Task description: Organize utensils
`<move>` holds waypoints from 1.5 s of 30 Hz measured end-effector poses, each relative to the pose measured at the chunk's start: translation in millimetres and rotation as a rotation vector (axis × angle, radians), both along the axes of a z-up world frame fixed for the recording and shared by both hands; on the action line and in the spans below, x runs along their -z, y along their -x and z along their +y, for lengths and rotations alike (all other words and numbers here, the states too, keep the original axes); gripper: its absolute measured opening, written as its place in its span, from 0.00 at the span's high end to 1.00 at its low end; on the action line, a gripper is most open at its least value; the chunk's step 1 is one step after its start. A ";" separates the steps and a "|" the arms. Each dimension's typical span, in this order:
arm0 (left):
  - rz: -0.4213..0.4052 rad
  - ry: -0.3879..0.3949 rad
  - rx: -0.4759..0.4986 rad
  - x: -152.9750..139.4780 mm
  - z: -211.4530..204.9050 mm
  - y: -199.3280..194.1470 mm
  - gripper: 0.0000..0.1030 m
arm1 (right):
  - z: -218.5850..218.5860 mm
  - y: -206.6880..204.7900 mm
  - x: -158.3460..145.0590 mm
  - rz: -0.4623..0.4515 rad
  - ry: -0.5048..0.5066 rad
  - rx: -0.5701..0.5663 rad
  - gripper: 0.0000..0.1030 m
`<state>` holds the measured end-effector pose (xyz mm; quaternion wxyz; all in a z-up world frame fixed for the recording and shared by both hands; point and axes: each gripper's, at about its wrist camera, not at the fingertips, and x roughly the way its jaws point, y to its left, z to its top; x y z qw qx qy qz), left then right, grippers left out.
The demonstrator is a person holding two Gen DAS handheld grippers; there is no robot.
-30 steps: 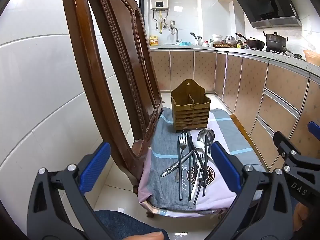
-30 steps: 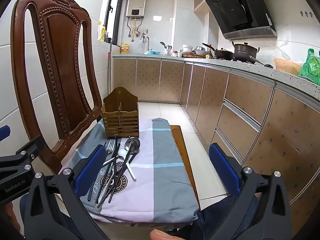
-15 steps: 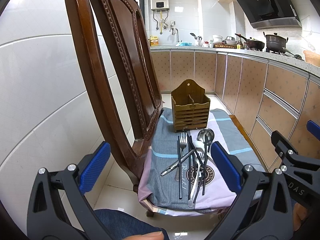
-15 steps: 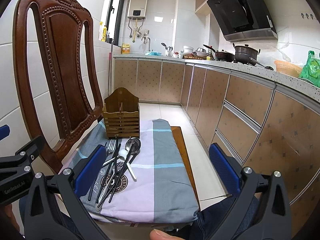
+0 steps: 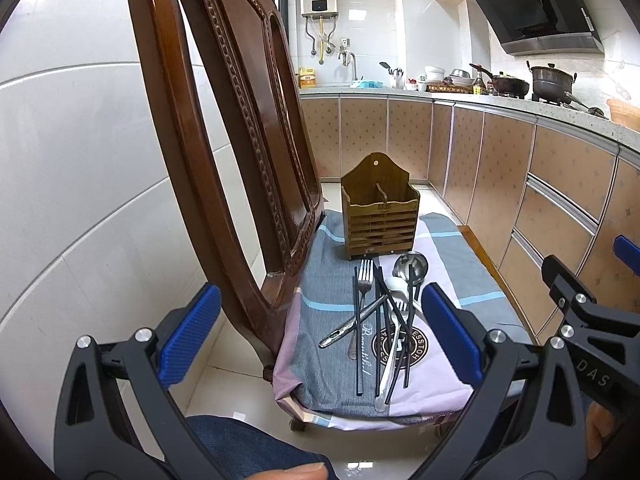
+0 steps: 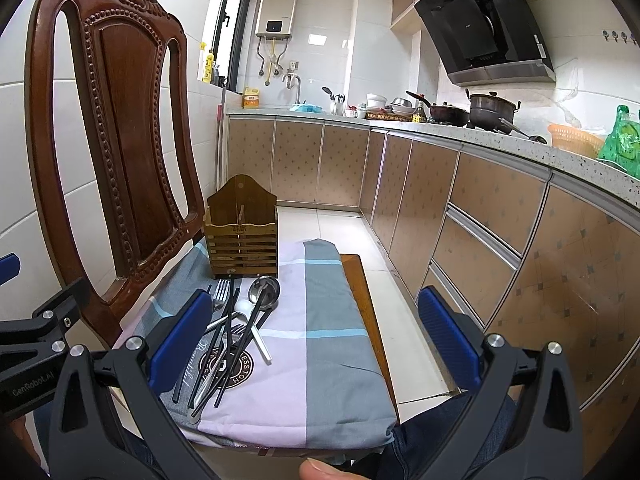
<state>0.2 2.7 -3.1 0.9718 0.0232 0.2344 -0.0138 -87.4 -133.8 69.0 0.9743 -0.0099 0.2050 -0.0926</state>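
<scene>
A pile of utensils (image 5: 384, 312) lies on the cloth-covered chair seat: a fork (image 5: 363, 276), a steel ladle (image 5: 410, 266), a white spoon and several black chopsticks. It also shows in the right wrist view (image 6: 236, 328). A slatted wooden utensil holder (image 5: 379, 216) (image 6: 241, 240) stands upright behind the pile. My left gripper (image 5: 320, 336) is open and empty, short of the seat's front edge. My right gripper (image 6: 316, 336) is open and empty, to the right of the pile.
The carved wooden chair back (image 5: 240, 140) rises on the left, close to the tiled wall. The striped cloth (image 6: 312, 320) covers the seat. Kitchen cabinets (image 6: 480, 240) run along the right, with pots on the counter. Tiled floor lies between.
Both grippers have shifted very slightly; the view of the chair and utensils has hardly changed. Both stay open.
</scene>
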 end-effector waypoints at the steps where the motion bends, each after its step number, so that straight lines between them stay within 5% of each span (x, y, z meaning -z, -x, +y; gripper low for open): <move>1: -0.001 0.000 0.001 0.3 0.1 -0.5 0.04 | -0.1 -0.5 0.5 0.001 0.001 0.001 0.03; 45: 0.003 0.001 0.000 1.4 -3.4 2.3 0.04 | -1.8 -2.0 2.3 0.011 0.012 0.002 0.03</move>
